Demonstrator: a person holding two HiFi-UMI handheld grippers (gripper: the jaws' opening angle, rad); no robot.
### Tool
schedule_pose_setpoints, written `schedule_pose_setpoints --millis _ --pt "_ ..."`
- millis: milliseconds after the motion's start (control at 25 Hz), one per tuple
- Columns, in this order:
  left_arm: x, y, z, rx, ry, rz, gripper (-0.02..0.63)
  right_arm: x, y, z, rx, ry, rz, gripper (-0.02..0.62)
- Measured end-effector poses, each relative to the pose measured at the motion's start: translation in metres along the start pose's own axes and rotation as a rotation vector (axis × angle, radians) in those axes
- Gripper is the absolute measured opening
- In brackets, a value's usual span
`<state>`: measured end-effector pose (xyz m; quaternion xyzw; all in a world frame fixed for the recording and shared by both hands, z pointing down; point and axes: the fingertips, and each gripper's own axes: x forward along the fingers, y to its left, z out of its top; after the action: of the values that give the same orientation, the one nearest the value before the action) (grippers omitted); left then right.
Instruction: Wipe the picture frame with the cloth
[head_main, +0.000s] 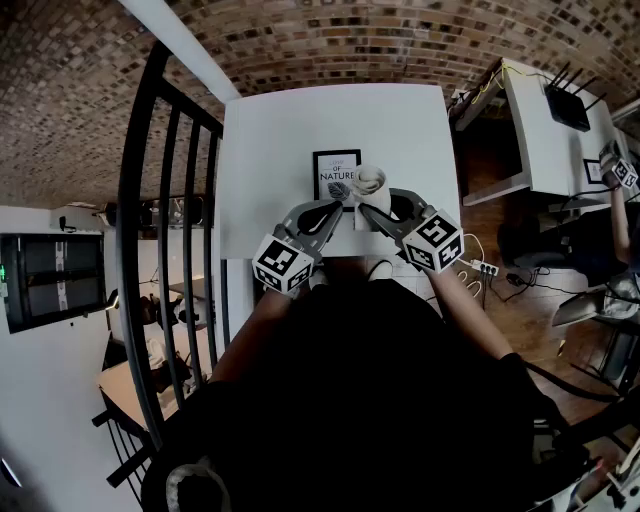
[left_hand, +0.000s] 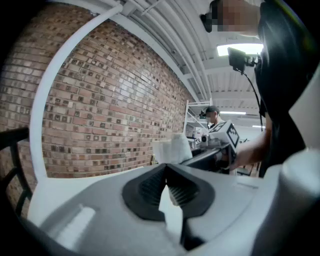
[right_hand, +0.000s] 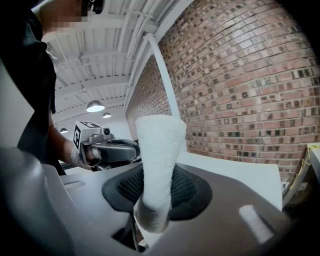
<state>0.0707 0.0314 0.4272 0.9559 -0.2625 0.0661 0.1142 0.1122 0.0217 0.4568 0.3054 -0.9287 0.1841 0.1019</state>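
Black-edged picture frame on the white surface, in the near half, just ahead of both tongs. Long axis runs away from the person; the print reads upright from the head view, so its top edge points to the far side. Cannot tell whether it lies flat or leans.

White terry cloth, bunched into a roll, overlaps the frame's right edge in the head view. Whether it touches the frame cannot be told. It sticks up out of the right tongs, which are closed tight on its lower part; in the right gripper view the cloth stands upright between the ribbed pads.

Left tongs sit just beside the frame's lower edge, tips drawn together, nothing held; the left gripper view shows only a sliver of white surface between the pads. The two tongs angle toward each other, near but apart.

Around: brick wall beyond the surface; black railing along its left side; a second desk to the right carrying a router; power strip on the floor below.
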Motion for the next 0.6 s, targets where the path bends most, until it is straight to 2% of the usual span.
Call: schedule_pose_setpoints --millis 320,600 --pt "0.007 0.015 -0.005 -0.003 0.011 0.063 0.0 0.01 -0.018 -0.011 0.037 0.062 0.007 0.124" --pt "-0.001 0.052 -0.016 -0.012 0.035 0.056 0.0 0.054 -0.023 -0.025 0.077 0.13 0.003 0.124"
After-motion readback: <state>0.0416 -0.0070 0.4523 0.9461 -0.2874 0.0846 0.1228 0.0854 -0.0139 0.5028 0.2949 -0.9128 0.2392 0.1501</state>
